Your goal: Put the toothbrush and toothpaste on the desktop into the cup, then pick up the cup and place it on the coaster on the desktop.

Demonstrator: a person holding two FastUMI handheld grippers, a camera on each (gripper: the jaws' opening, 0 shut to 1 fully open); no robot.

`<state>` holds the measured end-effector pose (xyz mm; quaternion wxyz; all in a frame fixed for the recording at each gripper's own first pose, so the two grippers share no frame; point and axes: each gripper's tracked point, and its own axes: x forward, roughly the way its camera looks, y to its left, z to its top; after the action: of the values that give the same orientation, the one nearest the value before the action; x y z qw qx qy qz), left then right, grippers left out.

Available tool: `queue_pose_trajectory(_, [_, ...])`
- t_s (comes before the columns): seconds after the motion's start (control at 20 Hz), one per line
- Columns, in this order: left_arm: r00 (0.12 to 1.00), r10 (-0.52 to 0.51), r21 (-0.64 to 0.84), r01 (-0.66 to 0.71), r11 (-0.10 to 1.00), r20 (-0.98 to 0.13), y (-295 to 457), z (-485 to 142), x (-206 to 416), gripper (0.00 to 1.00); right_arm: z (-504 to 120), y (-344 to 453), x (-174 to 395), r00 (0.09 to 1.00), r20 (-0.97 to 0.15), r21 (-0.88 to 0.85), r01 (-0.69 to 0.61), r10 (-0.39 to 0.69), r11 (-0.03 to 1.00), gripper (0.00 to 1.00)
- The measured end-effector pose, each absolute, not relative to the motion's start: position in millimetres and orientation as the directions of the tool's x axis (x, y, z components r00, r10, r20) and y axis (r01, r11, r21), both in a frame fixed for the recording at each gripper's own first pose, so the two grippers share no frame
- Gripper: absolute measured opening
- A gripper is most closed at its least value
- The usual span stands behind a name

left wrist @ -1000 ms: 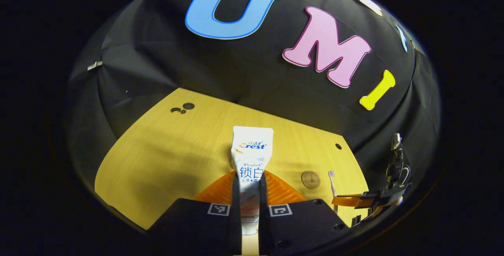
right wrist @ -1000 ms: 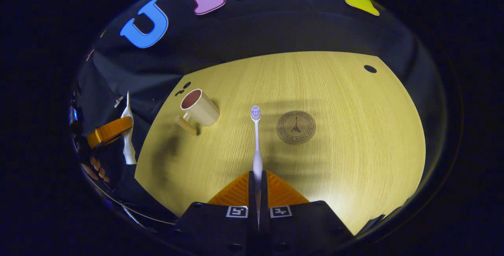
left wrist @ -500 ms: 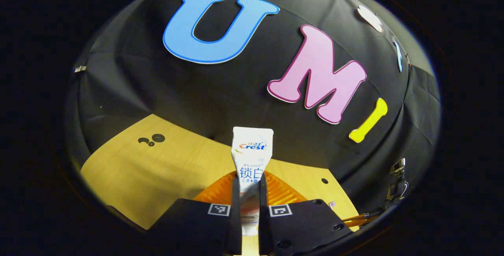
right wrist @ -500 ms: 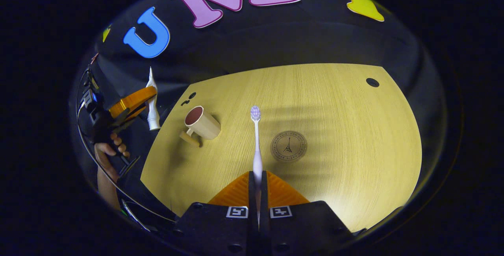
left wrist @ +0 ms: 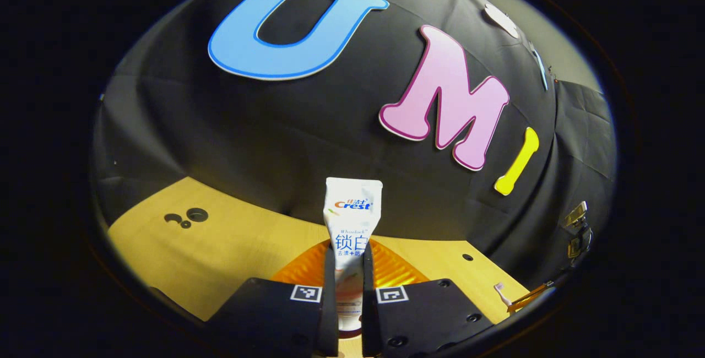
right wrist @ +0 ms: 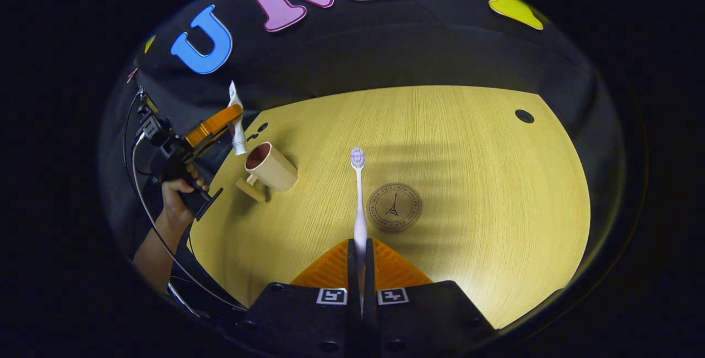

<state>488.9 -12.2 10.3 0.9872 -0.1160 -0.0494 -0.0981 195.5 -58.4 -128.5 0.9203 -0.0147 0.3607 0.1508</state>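
Note:
My left gripper (left wrist: 348, 270) is shut on a white toothpaste tube (left wrist: 352, 212), which stands upright between the fingers. In the right gripper view that same left gripper (right wrist: 217, 124) holds the toothpaste tube (right wrist: 237, 126) just above the rim of the beige cup (right wrist: 270, 165), which stands on the wooden desktop (right wrist: 468, 143) with its handle toward me. My right gripper (right wrist: 361, 270) is shut on a white toothbrush (right wrist: 359, 198), bristle head pointing away. A round brown coaster (right wrist: 394, 206) lies flat right of the brush. The toothbrush head (left wrist: 502, 292) also peeks in at the lower right of the left gripper view.
A person's hand (right wrist: 179, 193) grips the left gripper's handle, with a cable trailing below. Small dark holes (right wrist: 524, 115) mark the desktop at the far right and near the cup. The black cloth wall runs behind the desk.
The left gripper has carried the toothpaste rightward and up over the cup, tilting its view toward the wall. The right gripper holds the toothbrush almost still above the desk.

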Motion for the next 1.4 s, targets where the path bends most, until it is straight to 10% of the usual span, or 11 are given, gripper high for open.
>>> queue_pose_trajectory(0.45, [0.99, -0.136, 0.003, 0.136, 0.991, -0.032, -11, -50, 495, 0.3, -138, -39, 192, 0.682, -0.666, 0.083, -0.333, 0.301, 0.939, 0.05])
queue_pose_trajectory(0.95, [1.0, 0.008, -0.071, -0.007, 0.997, 0.018, 10, -46, 380, 0.96, -109, 17, 204, 0.719, -0.556, 0.134, -0.419, 0.418, 0.898, 0.05])
queue_pose_trajectory(1.4, [0.991, 0.027, -0.163, -0.048, 0.986, -0.128, -8, -126, 265, 0.98, -55, 97, 240, 0.764, -0.359, 0.141, -0.524, 0.536, 0.84, 0.05])
